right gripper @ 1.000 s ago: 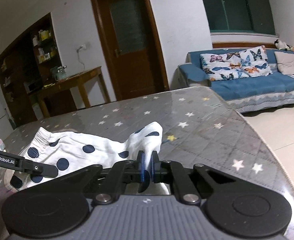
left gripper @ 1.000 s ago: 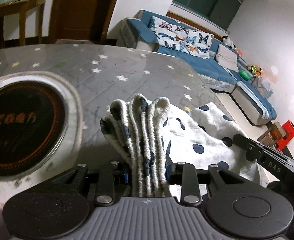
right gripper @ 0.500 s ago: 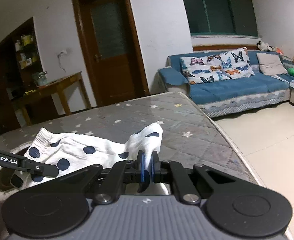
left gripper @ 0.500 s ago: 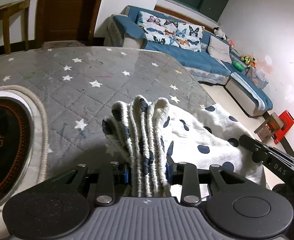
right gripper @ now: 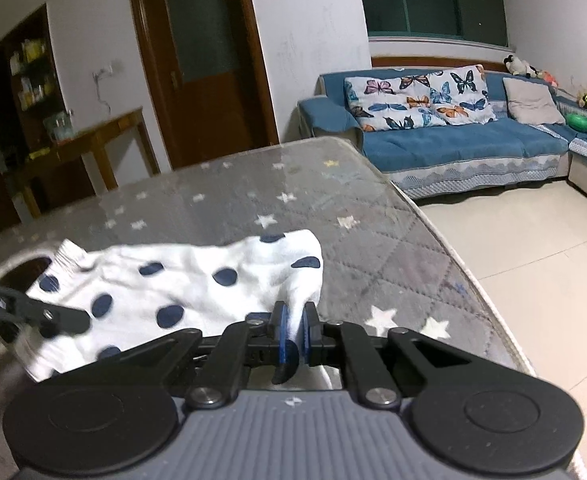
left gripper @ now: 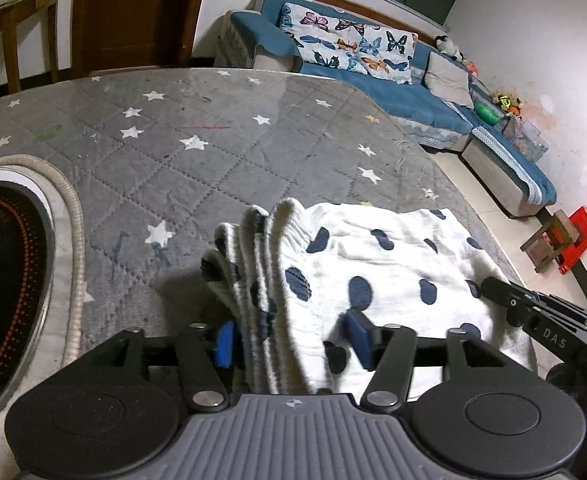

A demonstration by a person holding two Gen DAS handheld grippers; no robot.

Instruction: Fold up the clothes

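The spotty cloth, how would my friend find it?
Look at the big grey star-patterned table. Near its edge closest to the blue sofa lies the spotty cloth. It is white with dark blue dots, unlike anything around it.

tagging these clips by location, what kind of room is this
Most likely a home living room. A blue sofa with butterfly cushions stands along the wall, a wooden door is behind, and the polka-dot garment lies on a star-patterned quilted surface.

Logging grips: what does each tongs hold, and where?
Left tongs are opening around the garment's bunched waistband. Right tongs, opening, still pinch a hem corner.
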